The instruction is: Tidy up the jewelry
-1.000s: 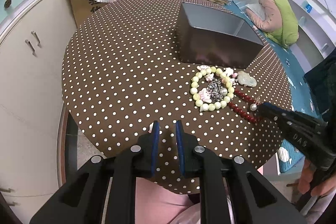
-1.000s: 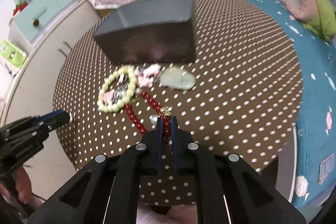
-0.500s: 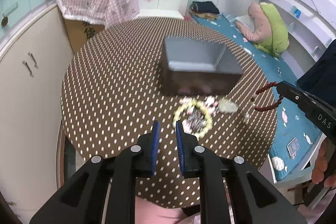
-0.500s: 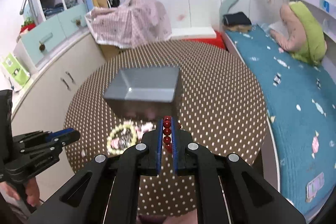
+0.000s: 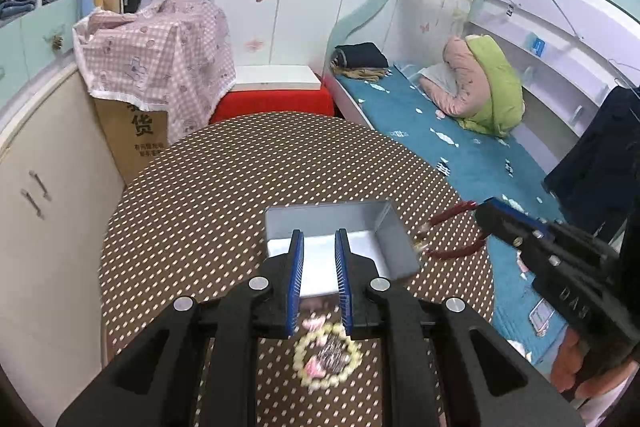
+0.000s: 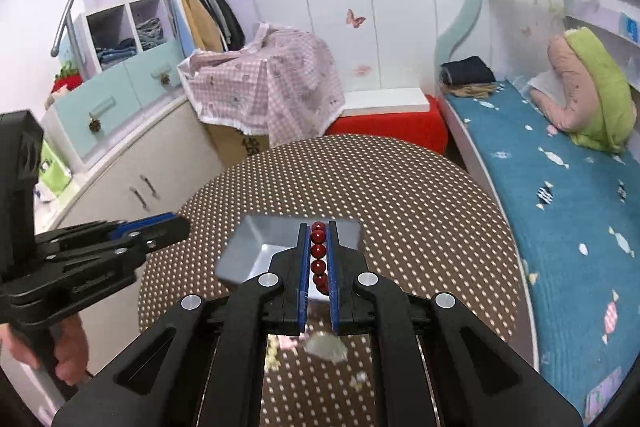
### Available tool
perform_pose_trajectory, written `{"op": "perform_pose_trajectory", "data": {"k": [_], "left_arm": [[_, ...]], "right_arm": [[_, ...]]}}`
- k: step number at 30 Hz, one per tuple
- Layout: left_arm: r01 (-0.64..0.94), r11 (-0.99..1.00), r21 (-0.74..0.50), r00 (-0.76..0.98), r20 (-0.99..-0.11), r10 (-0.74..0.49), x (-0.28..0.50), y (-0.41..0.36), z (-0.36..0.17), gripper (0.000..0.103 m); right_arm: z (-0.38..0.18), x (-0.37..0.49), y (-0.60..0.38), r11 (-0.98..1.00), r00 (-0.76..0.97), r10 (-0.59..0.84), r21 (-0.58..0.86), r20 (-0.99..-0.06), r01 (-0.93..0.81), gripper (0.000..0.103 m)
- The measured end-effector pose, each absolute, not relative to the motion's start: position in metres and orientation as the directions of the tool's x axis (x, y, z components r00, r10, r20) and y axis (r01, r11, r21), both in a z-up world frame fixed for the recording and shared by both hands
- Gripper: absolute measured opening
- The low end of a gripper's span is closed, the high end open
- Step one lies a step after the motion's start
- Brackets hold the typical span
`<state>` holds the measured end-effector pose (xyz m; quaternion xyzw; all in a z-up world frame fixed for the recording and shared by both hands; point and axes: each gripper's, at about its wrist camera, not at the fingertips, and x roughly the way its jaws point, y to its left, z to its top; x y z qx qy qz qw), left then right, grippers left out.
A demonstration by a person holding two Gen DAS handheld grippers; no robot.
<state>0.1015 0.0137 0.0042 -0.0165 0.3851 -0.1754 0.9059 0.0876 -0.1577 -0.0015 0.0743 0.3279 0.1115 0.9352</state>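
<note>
Right tongs (image 6: 319, 259) are clamped on a red bead bracelet (image 6: 319, 255); several beads are seen lined up in the narrow gap between the blue pads. In the left wrist view the bracelet (image 5: 454, 227) is seen hanging in a loop from the tip of the right tongs (image 5: 486, 213), in the air just beside the right wall of the grey metal box (image 5: 394, 247), above the counter (image 5: 200, 207).

Left tongs (image 5: 319, 283) are parted, nothing held between the fingers; they are held above the near edge of the box.

The box stands open-topped near the middle of the round, brown, polka-dotted counter. A pale green bead bracelet (image 5: 326, 357) is laid on the counter in front of the box, with small pink and dark pieces blurred inside its ring. A pale stone pendant (image 6: 326, 345) is seen, blurred, on the counter below the right tongs.
</note>
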Motion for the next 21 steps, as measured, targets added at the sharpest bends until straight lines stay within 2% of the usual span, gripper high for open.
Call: {"op": "perform_pose_trajectory", "data": {"k": [8,9,10,12,13,14,16,21], "left_arm": [[0.291,0.94,-0.179,0.609,-0.723,-0.326,0.128,0.006,-0.009,0.017],[0.282,0.944,-0.171,0.61,-0.727,-0.314,0.129,0.007,-0.011,0.024],[0.262,0.952,-0.157,0.608,-0.739,-0.289,0.132,0.007,-0.014,0.048],[0.227,0.962,-0.152,0.613,-0.745,-0.262,0.134,0.011,-0.017,0.07],[0.211,0.965,-0.155,0.623,-0.739,-0.255,0.134,0.014,-0.017,0.07],[0.188,0.972,-0.14,0.634,-0.739,-0.229,0.134,0.017,-0.018,0.07],[0.182,0.973,-0.139,0.627,-0.746,-0.224,0.133,0.022,-0.02,0.071],[0.167,0.978,-0.127,0.614,-0.763,-0.203,0.128,0.025,-0.025,0.072]], "right_arm": [[-0.019,0.13,-0.147,0.94,0.695,0.335,0.272,-0.636,-0.204,0.01],[-0.022,0.132,-0.146,0.939,0.686,0.339,0.274,-0.643,-0.207,0.011],[-0.023,0.134,-0.145,0.941,0.681,0.335,0.267,-0.651,-0.207,0.012],[-0.024,0.136,-0.143,0.953,0.678,0.301,0.234,-0.671,-0.192,0.035],[-0.025,0.136,-0.144,0.957,0.682,0.289,0.227,-0.672,-0.182,0.071],[-0.024,0.134,-0.148,0.962,0.704,0.265,0.225,-0.659,-0.152,0.088],[-0.02,0.127,-0.156,0.967,0.755,0.233,0.227,-0.613,-0.114,0.088],[-0.019,0.12,-0.162,0.98,0.777,0.179,0.182,-0.604,-0.084,0.088]]}}
